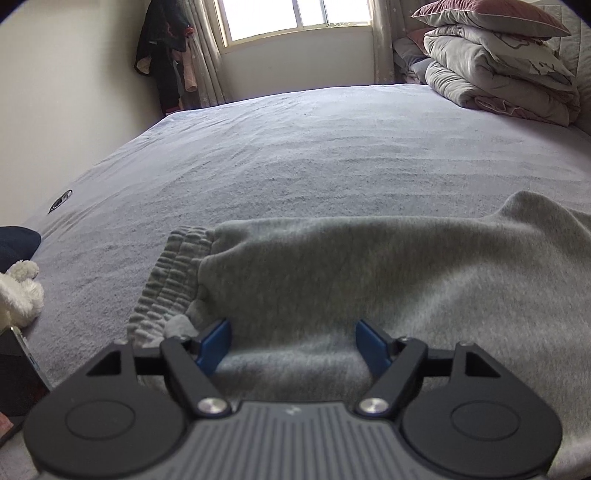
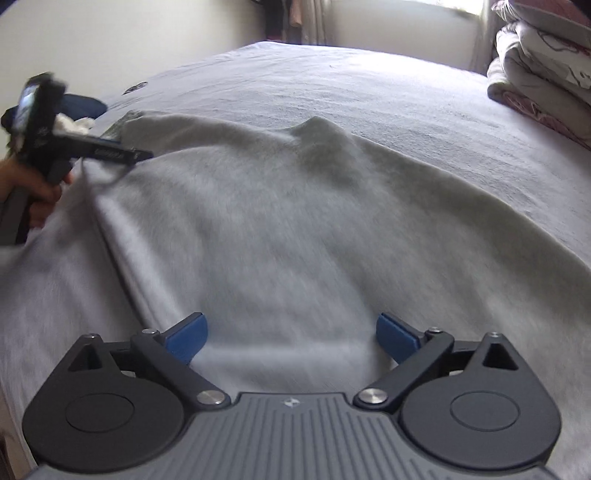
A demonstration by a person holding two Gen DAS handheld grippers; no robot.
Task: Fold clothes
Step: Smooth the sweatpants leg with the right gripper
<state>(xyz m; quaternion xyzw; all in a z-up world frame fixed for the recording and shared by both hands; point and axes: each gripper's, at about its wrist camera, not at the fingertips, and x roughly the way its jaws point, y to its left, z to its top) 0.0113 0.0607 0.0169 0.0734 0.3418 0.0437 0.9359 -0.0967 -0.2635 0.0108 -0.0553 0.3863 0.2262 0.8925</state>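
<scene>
A grey fleece garment (image 1: 369, 280) with a ribbed elastic band (image 1: 166, 280) lies on the pale bed sheet (image 1: 295, 147). My left gripper (image 1: 295, 343) is open at the garment's near edge, just right of the band, its blue pads apart with loose cloth lying between them. In the right wrist view the same garment (image 2: 258, 221) spreads wide across the bed, blurred, with a raised peak at its far edge. My right gripper (image 2: 291, 336) stands wide open low over the cloth, nothing pinched. The left gripper (image 2: 142, 155) shows at far left, held by a hand (image 2: 33, 188).
Folded quilts and a pillow (image 1: 498, 74) are stacked at the bed's far right. A window (image 1: 295, 18) and hanging clothes (image 1: 162, 55) are behind the bed. A white plush toy (image 1: 18, 291) and a dark blue item (image 1: 14, 243) lie at the left edge.
</scene>
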